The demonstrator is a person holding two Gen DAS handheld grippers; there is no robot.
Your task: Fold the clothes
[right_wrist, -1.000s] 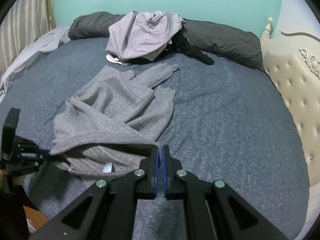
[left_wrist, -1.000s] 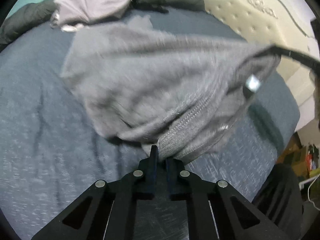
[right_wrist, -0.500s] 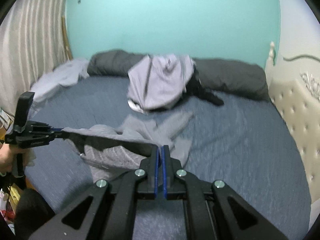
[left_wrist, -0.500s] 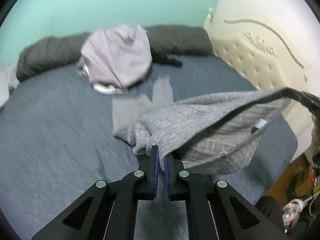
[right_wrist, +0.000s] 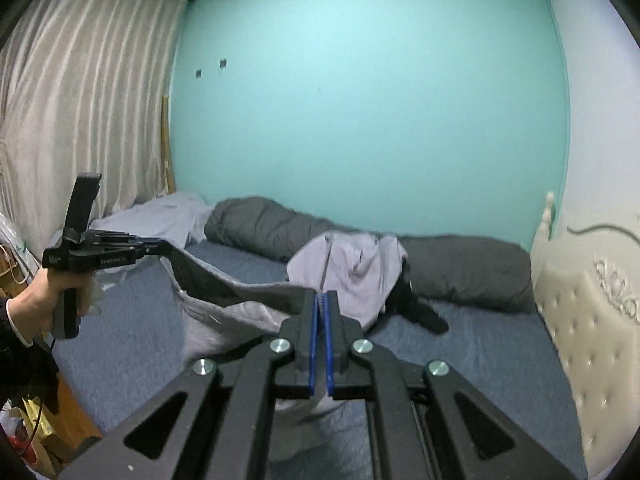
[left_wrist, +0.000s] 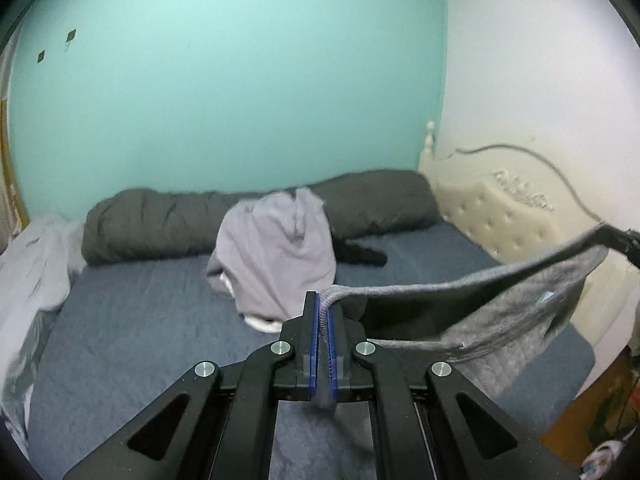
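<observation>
A grey knit sweater [left_wrist: 500, 320] hangs in the air above the bed, stretched between both grippers. My left gripper [left_wrist: 323, 304] is shut on one end of its ribbed edge. That edge runs taut to the right gripper [left_wrist: 612, 236] at the frame's right border. In the right wrist view my right gripper [right_wrist: 321, 304] is shut on the other end of the sweater [right_wrist: 240, 308]. There the left gripper [right_wrist: 158, 246], held by a hand [right_wrist: 52, 292], pinches the cloth at the left. The sweater's body sags below the edge, with a small label [left_wrist: 546, 297] showing.
The bed has a blue sheet [left_wrist: 140, 320]. A lilac garment pile [left_wrist: 280, 256] and a dark rolled duvet [left_wrist: 168, 224] lie at its far side. A cream tufted headboard [left_wrist: 508, 216] stands right, a curtain [right_wrist: 80, 100] left, a pale sheet [left_wrist: 32, 264] far left.
Both grippers have risen with the sweater, which has come up off the bed and now hangs stretched between them. The views have tilted up towards the teal wall.
</observation>
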